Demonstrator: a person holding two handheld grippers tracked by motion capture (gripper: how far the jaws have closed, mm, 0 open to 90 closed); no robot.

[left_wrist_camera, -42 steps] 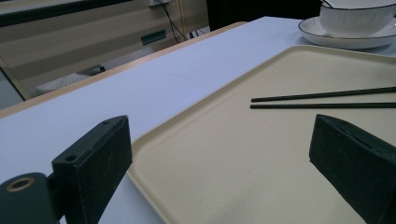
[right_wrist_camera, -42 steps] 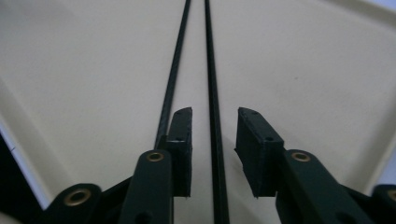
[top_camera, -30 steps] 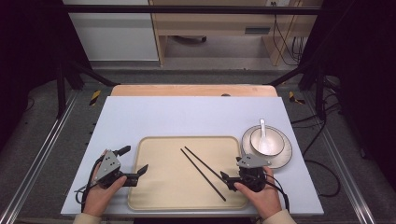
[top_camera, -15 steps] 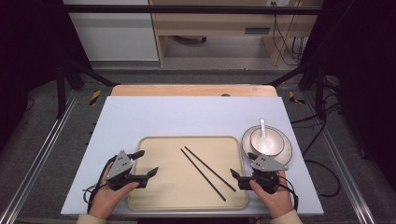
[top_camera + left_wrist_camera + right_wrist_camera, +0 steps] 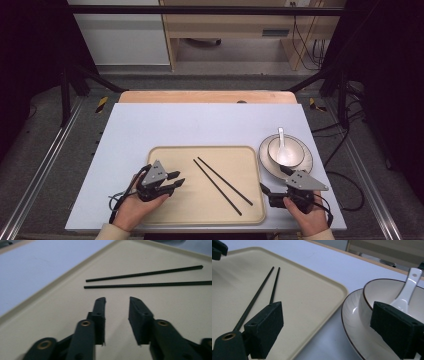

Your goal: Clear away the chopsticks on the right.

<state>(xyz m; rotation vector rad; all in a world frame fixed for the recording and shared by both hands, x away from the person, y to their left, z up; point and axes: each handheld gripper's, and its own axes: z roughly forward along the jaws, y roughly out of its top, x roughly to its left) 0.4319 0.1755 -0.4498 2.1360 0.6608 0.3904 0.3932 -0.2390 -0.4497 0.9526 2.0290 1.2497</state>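
Table (image 5: 150,125) | left gripper (image 5: 175,181) over tray (image 5: 200,210), jaws apart | right gripper (image 5: 272,183) spread wide

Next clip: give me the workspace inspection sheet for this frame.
Surface: pale blue table, bare around the tray.
Job's things: two black chopsticks lying on beige tray; spoon in bowl on plate, right of tray.
Clutter: nothing seen.
Grippers: left claw open over tray; right claw open, wide.
Cables: one trails from each gripper; more on the floor at right.
Surroundings: dark frame, wooden furniture behind.
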